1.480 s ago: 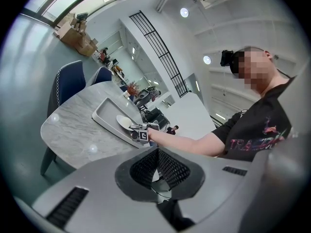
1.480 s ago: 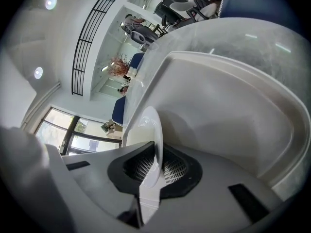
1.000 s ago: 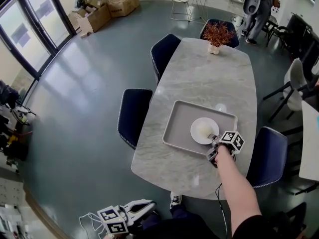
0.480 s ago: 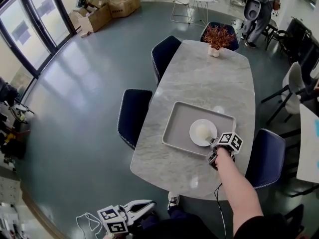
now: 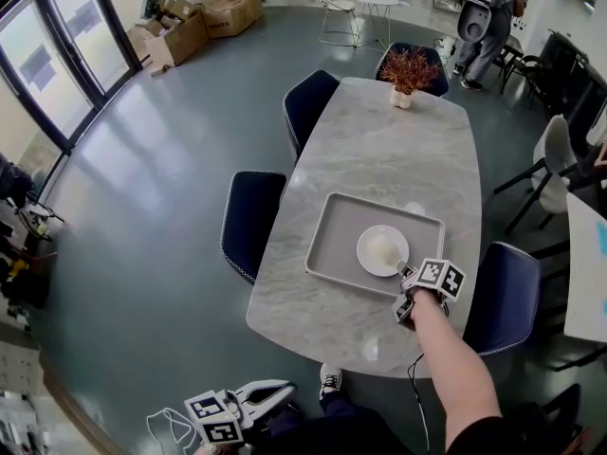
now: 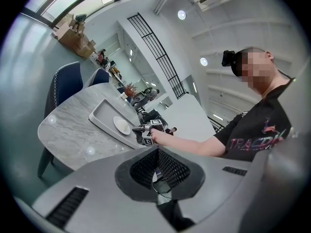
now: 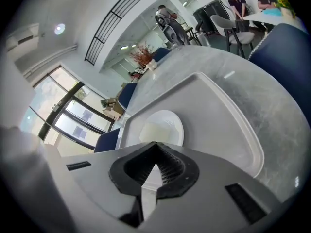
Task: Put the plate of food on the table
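- Tabletop [image 5: 379,150] carries the tray [image 5: 332,226]; the plate [image 5: 381,250] is still in it.
- Right hand-held gripper [image 5: 404,273]: jaws just closed, and we read them as clenched on the plate's near rim.
- Left hand-held gripper [image 5: 287,387]: clenched, empty.
- Next up, we reckon: transfer to the tabletop.

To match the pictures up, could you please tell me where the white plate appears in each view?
Head view: white plate right of centre, in the grey tray.
Left gripper view: left of centre, in the grey tray.
Right gripper view: near centre.
Shared landmark: the grey tray.
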`<state>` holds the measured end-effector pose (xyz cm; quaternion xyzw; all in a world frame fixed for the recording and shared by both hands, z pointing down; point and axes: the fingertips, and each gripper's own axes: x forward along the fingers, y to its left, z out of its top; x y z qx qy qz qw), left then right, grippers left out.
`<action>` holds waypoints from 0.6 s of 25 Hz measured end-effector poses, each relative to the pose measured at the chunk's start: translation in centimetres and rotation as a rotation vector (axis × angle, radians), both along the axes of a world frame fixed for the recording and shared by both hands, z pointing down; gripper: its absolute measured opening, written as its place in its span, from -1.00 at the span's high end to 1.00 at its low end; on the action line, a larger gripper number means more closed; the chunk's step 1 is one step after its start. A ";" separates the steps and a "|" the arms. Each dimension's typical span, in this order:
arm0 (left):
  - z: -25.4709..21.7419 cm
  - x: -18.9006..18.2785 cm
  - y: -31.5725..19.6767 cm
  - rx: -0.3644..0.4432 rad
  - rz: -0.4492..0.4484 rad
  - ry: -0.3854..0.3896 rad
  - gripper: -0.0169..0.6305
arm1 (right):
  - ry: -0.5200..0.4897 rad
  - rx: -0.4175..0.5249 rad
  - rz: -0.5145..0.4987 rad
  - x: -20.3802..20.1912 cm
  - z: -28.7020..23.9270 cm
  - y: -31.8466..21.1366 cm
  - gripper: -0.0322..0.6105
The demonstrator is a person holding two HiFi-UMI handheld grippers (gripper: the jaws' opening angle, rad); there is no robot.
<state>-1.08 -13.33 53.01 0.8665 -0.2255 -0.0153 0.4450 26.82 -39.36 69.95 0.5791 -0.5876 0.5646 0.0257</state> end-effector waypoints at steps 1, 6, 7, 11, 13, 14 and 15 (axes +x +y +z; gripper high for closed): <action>0.0 0.0 0.1 -0.001 0.005 -0.002 0.93 | 0.006 0.027 -0.021 -0.3 -0.6 0.2 0.88; 0.4 0.0 0.9 -0.013 0.033 -0.006 0.93 | -0.034 0.154 -0.103 -2.5 -3.5 1.2 0.88; 0.5 -0.2 0.9 -0.012 0.038 -0.007 0.93 | -0.031 0.175 -0.123 -2.9 -4.0 1.6 0.88; 0.3 -0.7 1.1 0.000 0.075 -0.001 0.93 | -0.035 0.247 -0.183 -5.3 -6.1 4.0 0.88; -0.2 -0.7 1.3 0.012 0.112 0.004 0.93 | -0.043 0.275 -0.196 -6.4 -7.4 5.7 0.88; -0.5 -0.8 1.5 0.017 0.132 0.006 0.93 | -0.045 0.287 -0.199 -7.0 -8.2 6.6 0.88; -0.8 -0.9 1.7 0.023 0.154 0.007 0.93 | -0.046 0.298 -0.202 -7.6 -9.0 7.6 0.88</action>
